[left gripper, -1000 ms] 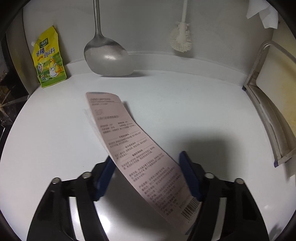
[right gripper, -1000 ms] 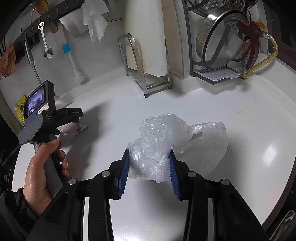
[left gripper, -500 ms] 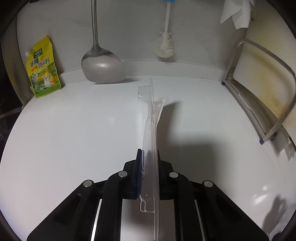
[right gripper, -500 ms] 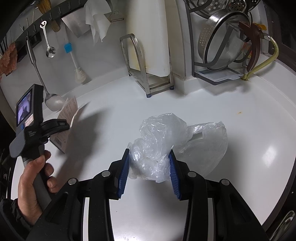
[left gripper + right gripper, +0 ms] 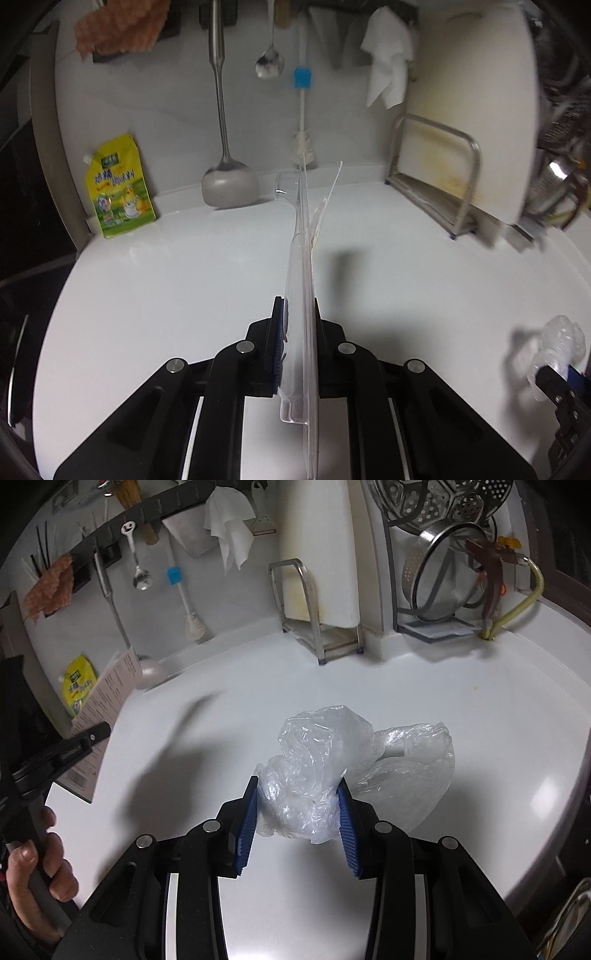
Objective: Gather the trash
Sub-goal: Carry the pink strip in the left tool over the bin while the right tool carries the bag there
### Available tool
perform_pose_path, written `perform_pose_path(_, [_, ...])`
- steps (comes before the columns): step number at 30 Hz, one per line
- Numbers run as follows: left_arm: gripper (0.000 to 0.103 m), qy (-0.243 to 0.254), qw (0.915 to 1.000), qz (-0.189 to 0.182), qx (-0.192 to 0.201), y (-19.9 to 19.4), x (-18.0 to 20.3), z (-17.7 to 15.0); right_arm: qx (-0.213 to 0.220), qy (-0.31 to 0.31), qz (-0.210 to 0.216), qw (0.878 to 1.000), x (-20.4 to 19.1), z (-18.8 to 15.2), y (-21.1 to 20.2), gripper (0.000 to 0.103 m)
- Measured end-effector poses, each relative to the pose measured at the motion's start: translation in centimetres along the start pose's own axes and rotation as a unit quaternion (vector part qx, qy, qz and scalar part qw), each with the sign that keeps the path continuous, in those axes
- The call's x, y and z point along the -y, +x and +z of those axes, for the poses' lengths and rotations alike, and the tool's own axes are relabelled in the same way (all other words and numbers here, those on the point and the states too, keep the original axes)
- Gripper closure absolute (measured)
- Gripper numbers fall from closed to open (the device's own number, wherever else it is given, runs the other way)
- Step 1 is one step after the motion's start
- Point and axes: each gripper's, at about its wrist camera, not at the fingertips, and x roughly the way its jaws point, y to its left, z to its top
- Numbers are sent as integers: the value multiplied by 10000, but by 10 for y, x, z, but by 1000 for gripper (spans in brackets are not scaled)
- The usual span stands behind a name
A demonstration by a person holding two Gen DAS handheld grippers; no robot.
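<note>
Bare white counter [image 5: 424, 701] lies open ahead; ladle [image 5: 229, 184], yellow pouch [image 5: 118, 188] and cutting-board rack [image 5: 317, 627] crowd the back wall

2 wrist cams, low over white counter [image 5: 184, 295], both facing back wall, share ladle [image 5: 149, 672], rack [image 5: 436, 173]

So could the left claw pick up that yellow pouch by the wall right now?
Probably not yet: the left claw is shut on the clear package, so it has no free grip. The counter toward the yellow pouch looks unobstructed.

a yellow seasoning pouch [image 5: 119, 185] leans on the wall at the table [image 5: 184, 280] back, near a hanging ladle [image 5: 229, 181], brush [image 5: 303, 110] and cutting board rack [image 5: 436, 173].
</note>
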Motion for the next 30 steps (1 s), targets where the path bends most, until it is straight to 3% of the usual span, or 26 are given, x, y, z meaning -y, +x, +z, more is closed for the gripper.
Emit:
perform_pose_path(5, [90, 108, 9994, -248, 220, -57, -12, -27, 90, 26, -40, 9999, -7, -34, -49, 64])
perform_pose_path(16, [90, 456, 9936, -988, 290, -158, -10, -109, 280, 271, -22, 9992, -28, -129, -143, 64])
perform_pose_path(24, [90, 465, 9884, -1435, 147, -206, -8, -167, 250, 247, -55, 9994, -44, -190, -185, 64])
perform_pose_path(30, [90, 538, 9867, -1535, -29, -220, -6, -200, 212, 261, -102, 9994, -47, -219, -199, 64])
